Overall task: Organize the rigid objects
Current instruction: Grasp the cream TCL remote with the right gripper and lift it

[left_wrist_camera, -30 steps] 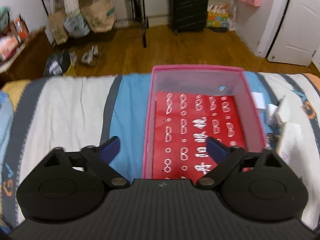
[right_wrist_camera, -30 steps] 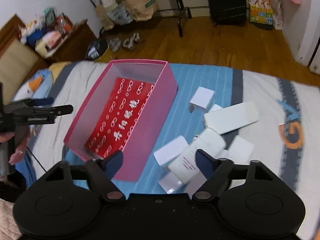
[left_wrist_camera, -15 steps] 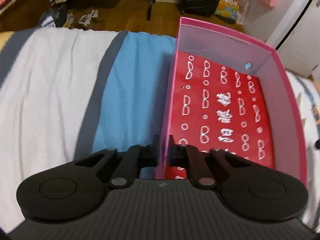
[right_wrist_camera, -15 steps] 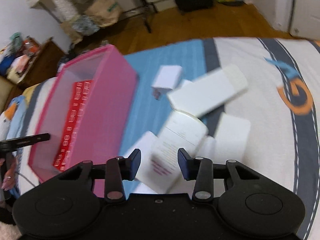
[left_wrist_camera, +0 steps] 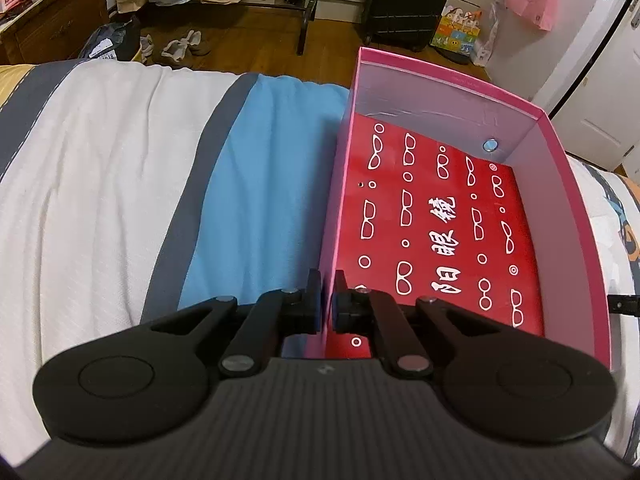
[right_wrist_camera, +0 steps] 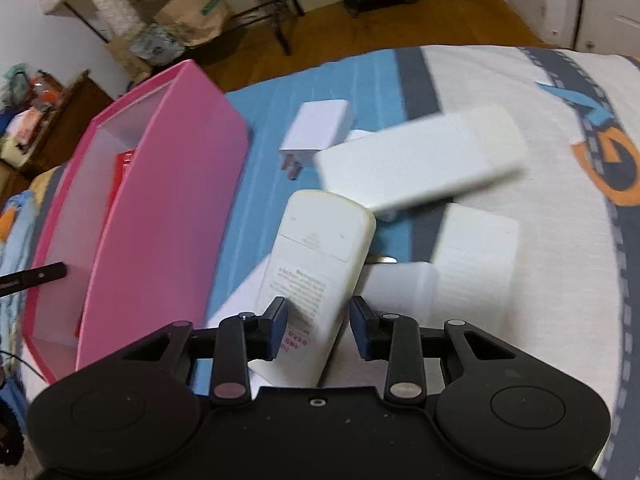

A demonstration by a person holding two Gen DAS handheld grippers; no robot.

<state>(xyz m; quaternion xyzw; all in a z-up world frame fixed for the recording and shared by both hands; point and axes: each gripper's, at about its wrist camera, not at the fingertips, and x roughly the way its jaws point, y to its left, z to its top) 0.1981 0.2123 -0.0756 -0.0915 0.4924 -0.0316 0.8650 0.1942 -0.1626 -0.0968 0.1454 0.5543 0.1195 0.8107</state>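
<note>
My left gripper [left_wrist_camera: 327,308] is clamped on the pink box [left_wrist_camera: 338,200] side wall, steadying it. My right gripper [right_wrist_camera: 319,330] is closed around the remote [right_wrist_camera: 320,264], which sits between its fingers. I'd lift straight up before swinging left; the white charger [right_wrist_camera: 318,130] and long white case [right_wrist_camera: 420,160] crowd ahead.

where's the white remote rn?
Right wrist view: the white remote lies face down on the bed between the right gripper fingers, right of the pink box, beneath a white case.
</note>
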